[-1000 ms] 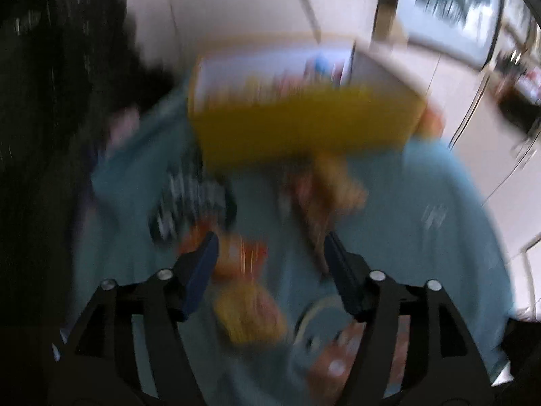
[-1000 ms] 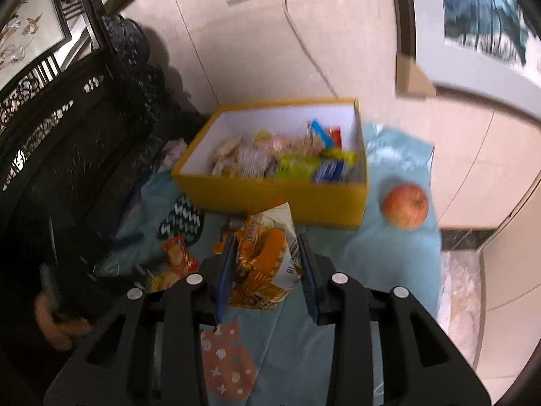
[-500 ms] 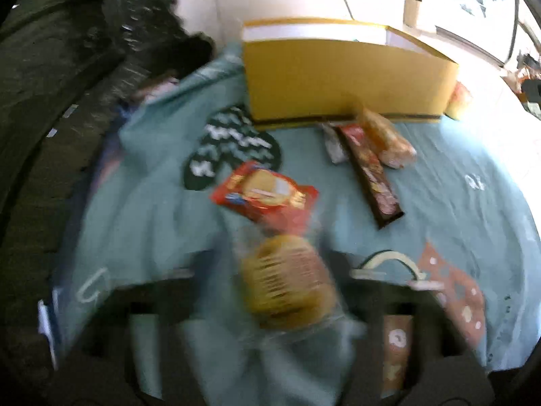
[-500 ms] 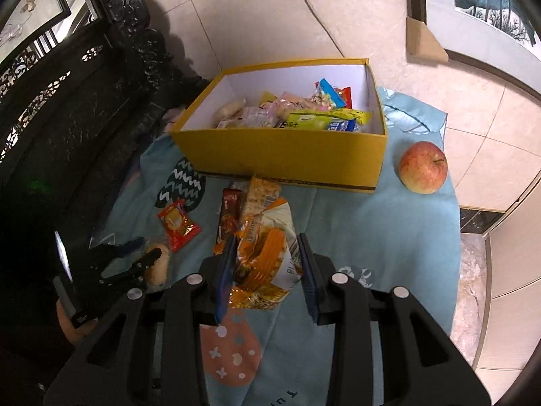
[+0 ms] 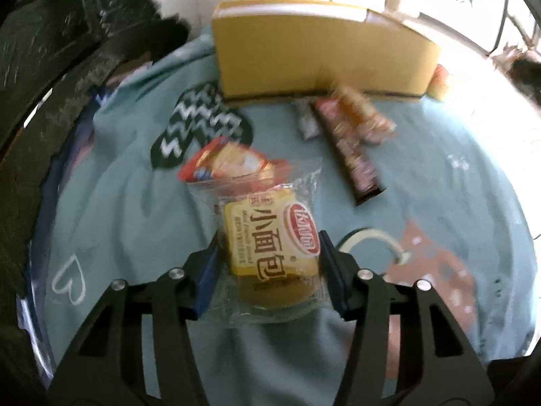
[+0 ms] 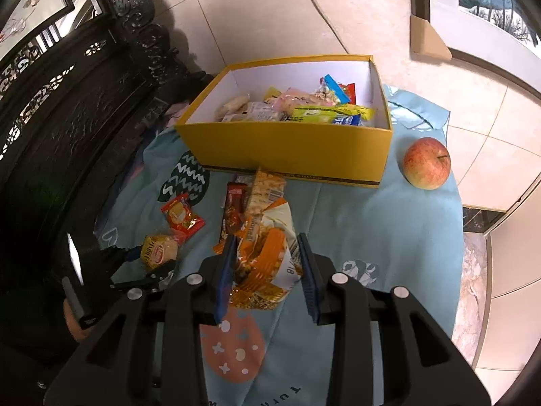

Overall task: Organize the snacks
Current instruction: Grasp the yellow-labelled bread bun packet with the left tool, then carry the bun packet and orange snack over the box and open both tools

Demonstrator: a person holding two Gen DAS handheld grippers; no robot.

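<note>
Left fingers: both blue pads of the left gripper [image 5: 268, 270] press the sides of a clear-wrapped small bread packet [image 5: 270, 240], so it is closed on that packet; whether the packet is lifted off the cloth cannot be told.
Right fingers: the right gripper [image 6: 267, 267] holds an orange and white snack bag [image 6: 267, 257] between narrow pads, the bag's top poking out toward 12 o'clock.
Dark carved furniture [image 6: 67, 108]: at 9 to 10 o'clock in the right wrist view, bordering the teal cloth [image 6: 372, 237].
Red snack packet [image 5: 233, 164]: just beyond the bread packet at 11 o'clock, its near edge under the clear wrapper.
Loose bars: a dark red chocolate bar [image 5: 348, 150] and an orange cracker pack [image 5: 363, 115] lie at 1 o'clock from the left fingers, long axes pointing toward the box.
Yellow box [image 6: 287, 150]: dead ahead at 12 o'clock for both grippers, open on top, already part filled with snacks.
Apple [image 6: 426, 163]: at 2 o'clock from the right fingers, just beside the box's right end.
Key relation: the box opening lies straight ahead and higher than both loads; the right gripper looks down into it and seems nearer, so its bag likely goes in first.
</note>
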